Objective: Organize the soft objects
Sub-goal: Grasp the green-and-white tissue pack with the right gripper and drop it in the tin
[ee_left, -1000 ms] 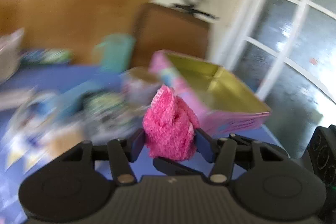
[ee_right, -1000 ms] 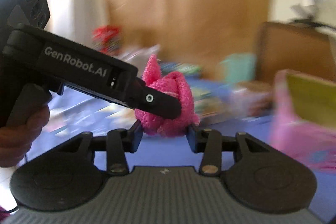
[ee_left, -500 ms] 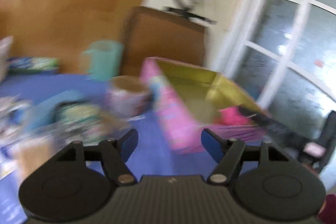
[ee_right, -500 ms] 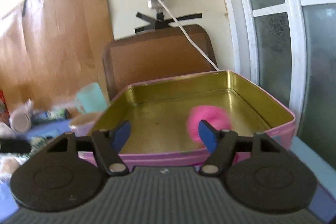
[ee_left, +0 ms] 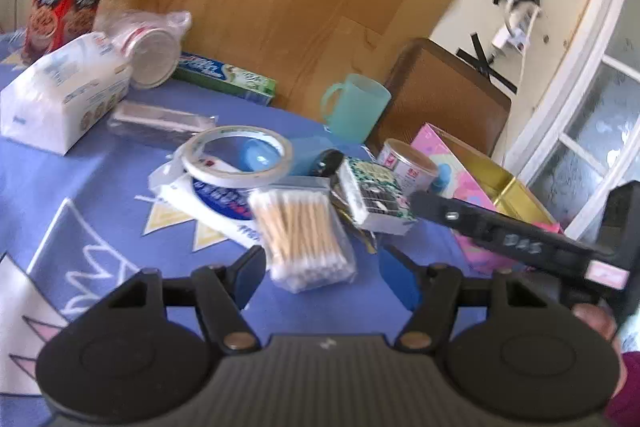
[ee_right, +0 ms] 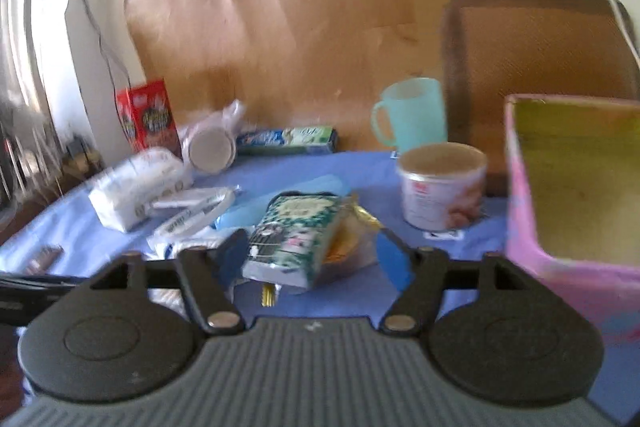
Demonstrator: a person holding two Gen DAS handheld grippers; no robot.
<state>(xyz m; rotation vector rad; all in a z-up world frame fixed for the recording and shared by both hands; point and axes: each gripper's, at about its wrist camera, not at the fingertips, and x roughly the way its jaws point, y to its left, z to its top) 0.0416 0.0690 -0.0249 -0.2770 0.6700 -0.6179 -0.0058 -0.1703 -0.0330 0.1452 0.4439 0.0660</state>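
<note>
the left wrist view is showing a pack of cotton swabs (ee_left: 303, 241) and a sliver of pink soft object (ee_left: 547, 225) inside the pink tin (ee_left: 460, 179) at right, both missing from the right wrist view. both the left gripper (ee_left: 323, 273) and right gripper (ee_right: 309, 254) are hanging wide open, gripping nothing. one teal mug (ee_right: 410, 113) and one tub (ee_right: 442, 185) are sitting left of the tin.

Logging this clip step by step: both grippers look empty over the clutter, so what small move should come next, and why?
Probably ease the open right gripper forward and down around the green patterned tissue pack. It lies straight between the spread fingers, looks soft, and the pink tin stands open just to its right. The left gripper faces only cotton swabs.
</note>
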